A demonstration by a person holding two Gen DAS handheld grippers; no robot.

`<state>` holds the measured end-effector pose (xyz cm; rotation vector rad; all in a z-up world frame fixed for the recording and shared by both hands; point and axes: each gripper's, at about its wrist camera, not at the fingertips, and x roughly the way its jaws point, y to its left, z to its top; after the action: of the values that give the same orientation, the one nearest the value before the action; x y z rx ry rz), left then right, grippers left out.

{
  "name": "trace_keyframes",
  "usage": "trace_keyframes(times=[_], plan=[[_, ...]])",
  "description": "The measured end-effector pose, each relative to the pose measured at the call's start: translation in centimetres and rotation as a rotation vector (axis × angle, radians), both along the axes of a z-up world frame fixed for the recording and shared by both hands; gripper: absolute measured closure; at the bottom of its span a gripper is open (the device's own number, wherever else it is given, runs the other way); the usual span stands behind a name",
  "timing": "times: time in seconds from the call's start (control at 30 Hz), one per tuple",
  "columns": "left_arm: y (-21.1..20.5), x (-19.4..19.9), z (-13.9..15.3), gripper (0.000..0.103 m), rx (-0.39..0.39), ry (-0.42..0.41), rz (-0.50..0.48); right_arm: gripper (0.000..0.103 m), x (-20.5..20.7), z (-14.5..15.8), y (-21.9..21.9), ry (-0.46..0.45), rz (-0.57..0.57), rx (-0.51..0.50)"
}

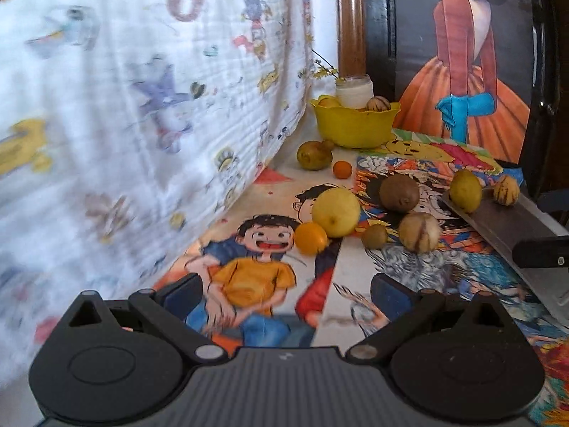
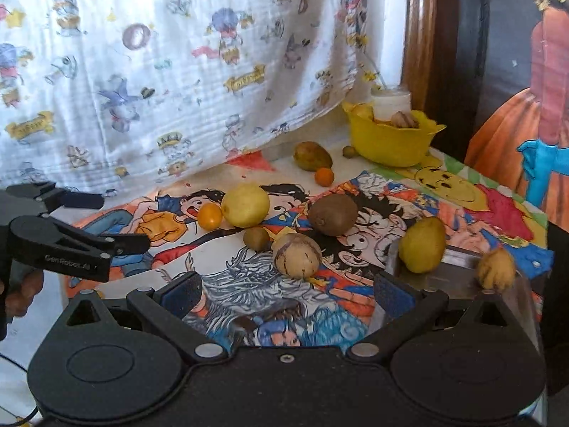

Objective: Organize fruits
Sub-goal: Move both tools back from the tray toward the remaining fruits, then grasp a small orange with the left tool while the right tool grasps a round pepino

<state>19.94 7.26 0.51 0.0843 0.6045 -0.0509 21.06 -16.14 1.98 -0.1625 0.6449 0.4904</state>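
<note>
Covering the table, a cartoon-printed cloth carries scattered fruit, and a yellow bowl at the far edge already holds two or three pieces. Both grippers hover empty with jaws spread wide: the right gripper just short of a striped tan fruit, the left gripper short of a big yellow fruit touching a small orange one

Yellow bowl at the table's far end, holding a striped fruit. Loose on the cartoon cloth: large yellow fruit touching small orange one; brown kiwi; striped pale fruit; green-yellow fruit.
</note>
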Motion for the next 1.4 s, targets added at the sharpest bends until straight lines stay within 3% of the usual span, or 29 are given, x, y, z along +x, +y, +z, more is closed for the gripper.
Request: trace_keyframes(times=[0.27, 0.53, 1.0, 1.4], plan=[[-0.4, 5.2, -2.2, 0.000, 0.047, 0.047, -0.054, 0.001, 4.4, -3.4, 1.7, 0.033, 0.065, -0.059], [-0.6, 8.4, -3.8, 0.001, 0.031, 0.071, -0.075, 0.009, 7.2, -5.7, 2.3, 0.065, 0.056, -0.063], [-0.9, 10.7, -4.3, 0.020, 0.029, 0.053, -0.099, 0.023, 9.5, -6.9, 2.9, 0.092, 0.062, -0.042], [-1.1, 10.9, -4.9, 0.050, 0.006, 0.076, -0.126, 0.045, 9.6, -7.0, 2.7, 0.100, 0.062, -0.019]])
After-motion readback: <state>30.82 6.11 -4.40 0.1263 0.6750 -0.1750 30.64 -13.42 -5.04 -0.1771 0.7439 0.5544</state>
